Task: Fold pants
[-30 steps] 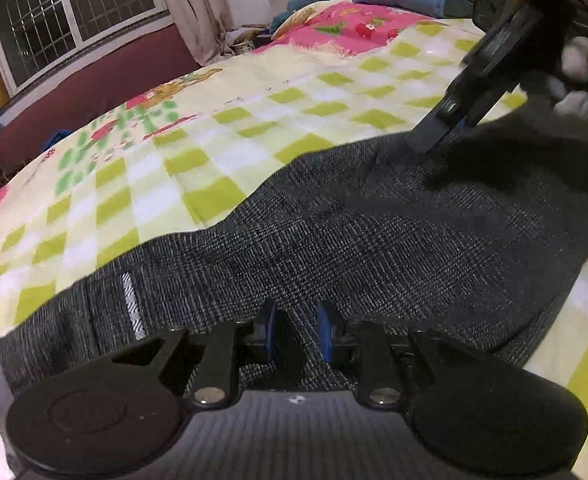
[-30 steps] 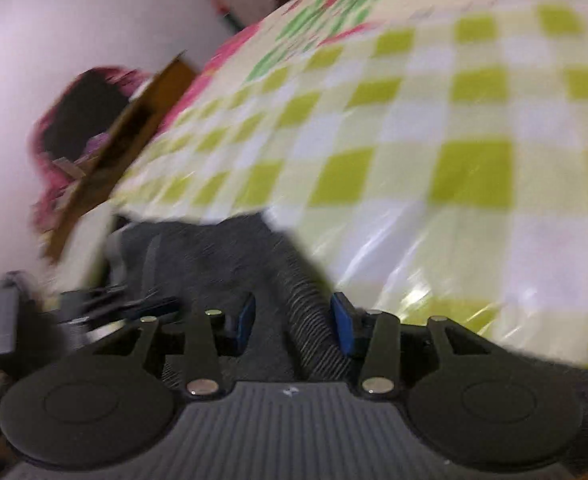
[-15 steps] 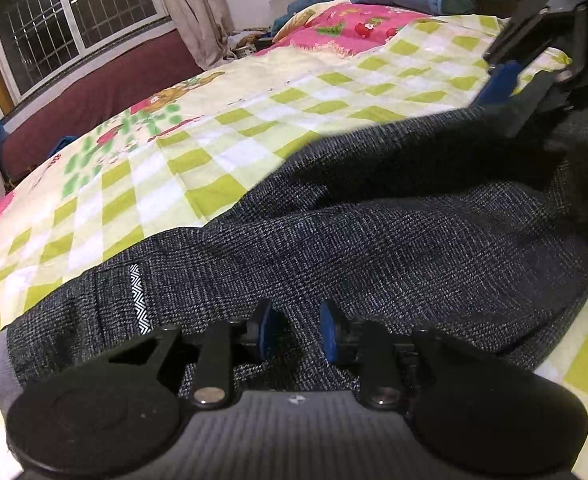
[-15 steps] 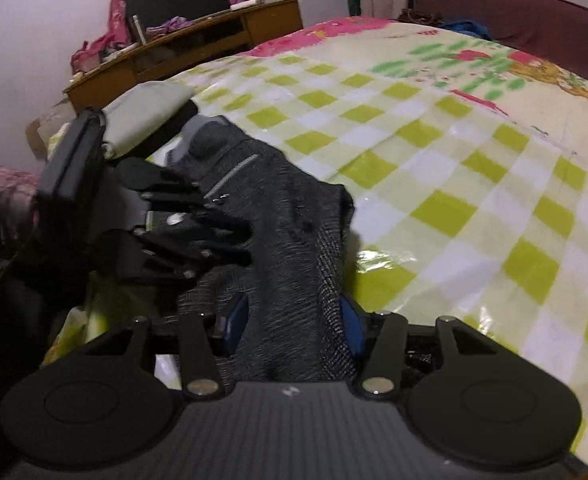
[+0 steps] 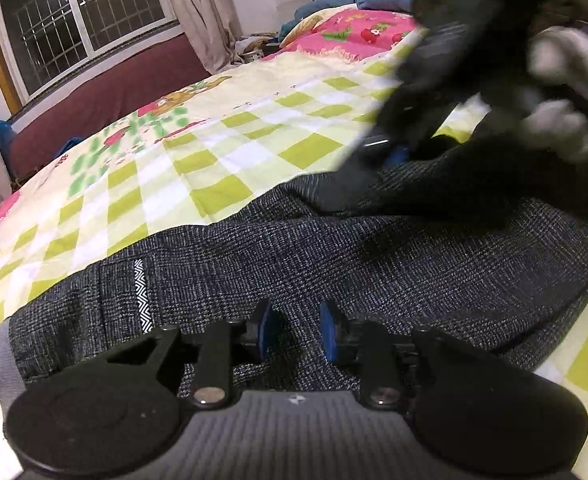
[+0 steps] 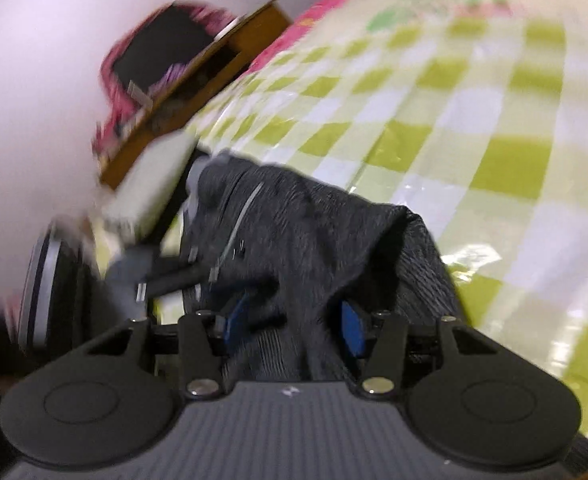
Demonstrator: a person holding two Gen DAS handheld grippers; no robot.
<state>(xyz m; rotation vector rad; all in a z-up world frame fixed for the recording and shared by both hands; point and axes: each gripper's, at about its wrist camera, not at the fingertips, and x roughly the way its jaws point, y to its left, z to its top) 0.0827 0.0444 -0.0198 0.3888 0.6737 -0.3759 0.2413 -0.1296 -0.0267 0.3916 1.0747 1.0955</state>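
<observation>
Two views. Left wrist: the left gripper (image 5: 293, 334) pinches the dark grey woven pants (image 5: 374, 264) lying on the green-checked bedsheet (image 5: 214, 160), probably to anchor them; the blurred right gripper (image 5: 394, 152) crosses above. Right wrist: its pads straddle bunched cloth (grip uncertain), a wooden desk (image 6: 198, 92) behind.

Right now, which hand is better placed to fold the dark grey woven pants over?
Right. The right hand-held gripper has pant fabric bunched between its fingers; the left hand-held gripper merely rests on the dark grey woven pants.

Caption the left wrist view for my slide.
Left gripper pinches dark pants on the checked bedspread.
</observation>
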